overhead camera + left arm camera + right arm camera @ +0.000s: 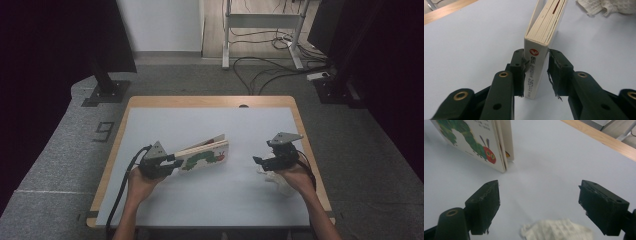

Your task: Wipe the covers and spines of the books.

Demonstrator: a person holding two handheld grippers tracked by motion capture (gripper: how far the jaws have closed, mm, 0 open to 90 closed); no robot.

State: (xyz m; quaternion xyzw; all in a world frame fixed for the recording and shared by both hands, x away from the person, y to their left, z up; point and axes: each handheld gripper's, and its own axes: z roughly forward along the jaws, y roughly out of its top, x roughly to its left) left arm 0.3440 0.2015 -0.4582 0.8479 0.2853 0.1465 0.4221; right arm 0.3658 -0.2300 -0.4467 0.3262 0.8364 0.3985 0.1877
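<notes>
A board book point(205, 154) with a green caterpillar on its white cover stands on edge on the pale table mat, slightly fanned at its far end. My left gripper point(172, 162) is shut on the book's spine end. In the left gripper view both pads press the spine point(535, 72) from either side. My right gripper point(257, 161) hovers to the book's right, apart from it. Its jaws point(539, 187) stand wide open with nothing between them. The book's front corner point(474, 142) lies ahead of them at the upper left.
A crumpled white cloth point(277, 181) lies on the mat under my right hand, also seen as the cloth point(554, 228) below the open jaws. The table's wooden rim point(210, 101) frames the mat. Cables and a desk frame point(260, 25) stand on the floor beyond.
</notes>
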